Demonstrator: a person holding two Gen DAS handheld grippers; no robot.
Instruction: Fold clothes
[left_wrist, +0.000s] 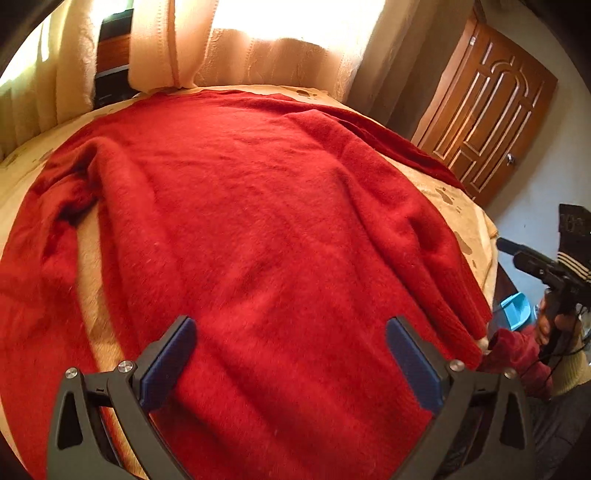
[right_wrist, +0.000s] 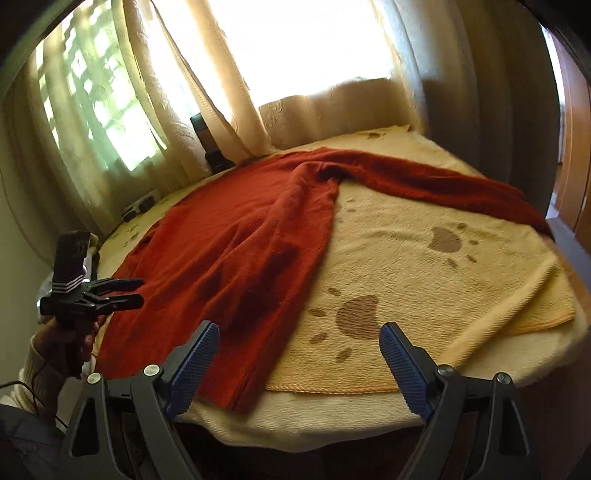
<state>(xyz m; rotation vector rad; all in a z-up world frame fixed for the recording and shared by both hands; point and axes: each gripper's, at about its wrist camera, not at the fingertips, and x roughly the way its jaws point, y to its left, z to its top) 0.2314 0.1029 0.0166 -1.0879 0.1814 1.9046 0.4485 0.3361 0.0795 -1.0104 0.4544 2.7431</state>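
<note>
A fuzzy red knitted sweater (left_wrist: 251, 221) lies spread flat on the bed, its body covering most of the cream blanket with brown paw prints (right_wrist: 424, 266). One long sleeve (left_wrist: 424, 251) runs down along the garment's right side, its ribbed cuff reaching the near edge of the bed. In the right wrist view another red stretch (right_wrist: 424, 184) trails away across the blanket toward the far right edge.

The left tongs (left_wrist: 290, 363) hang over the sweater's near hem, their blue ribbed pads (left_wrist: 170, 363) spread wide apart with nothing between them. The right tongs (right_wrist: 299, 367) hover at the near edge of the bed, likewise spread wide and empty; their left pad sits above the sleeve's end, the right pad above bare blanket.

Behind the bed, pale cream curtains (right_wrist: 192, 96) hang before a bright window. A brown panelled wooden door (left_wrist: 491, 110) stands to the right. A small blue plastic container (left_wrist: 517, 308) sits low beside the bed.
</note>
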